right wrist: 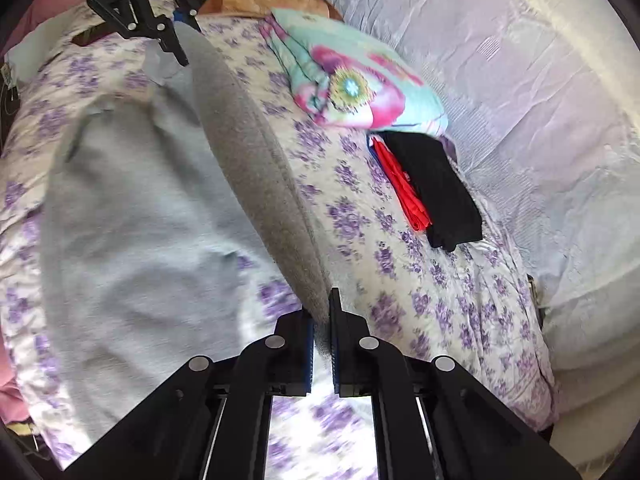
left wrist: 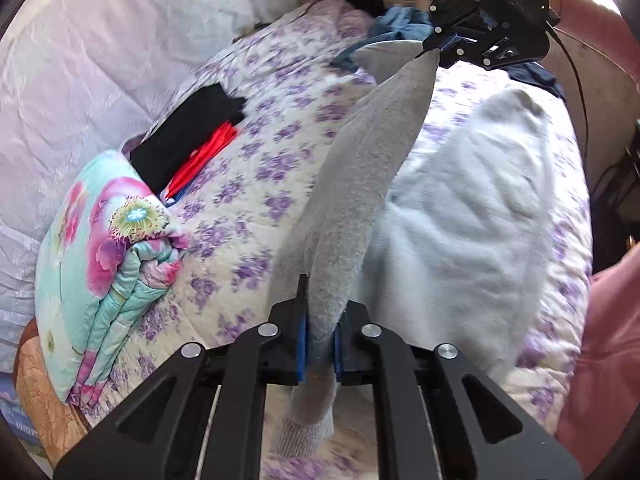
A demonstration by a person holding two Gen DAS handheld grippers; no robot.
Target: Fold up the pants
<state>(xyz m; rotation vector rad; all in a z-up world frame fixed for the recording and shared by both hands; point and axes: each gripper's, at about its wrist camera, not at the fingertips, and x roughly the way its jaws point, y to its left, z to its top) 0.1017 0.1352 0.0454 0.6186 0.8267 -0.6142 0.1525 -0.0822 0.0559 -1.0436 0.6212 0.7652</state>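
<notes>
The grey pants (left wrist: pixel 460 208) lie spread on the purple-flowered bedspread (left wrist: pixel 248 184), with one edge lifted into a taut band (left wrist: pixel 360 184) between both grippers. My left gripper (left wrist: pixel 320 344) is shut on one end of that band; a ribbed cuff (left wrist: pixel 304 436) hangs below it. My right gripper (left wrist: pixel 430 46) is shut on the other end, seen at the top right. In the right wrist view my right gripper (right wrist: pixel 322 344) pinches the band (right wrist: pixel 256 172), and the left gripper (right wrist: pixel 176 36) holds its far end. The rest of the pants (right wrist: pixel 132 216) rest on the bed.
A folded floral quilt (left wrist: pixel 108 256) and a stack of folded black and red clothes (left wrist: pixel 188 144) sit along the bed by a white duvet (left wrist: pixel 80 60). Blue garments (left wrist: pixel 400 24) are piled at the far end. A pink sleeve (left wrist: pixel 608 352) is at right.
</notes>
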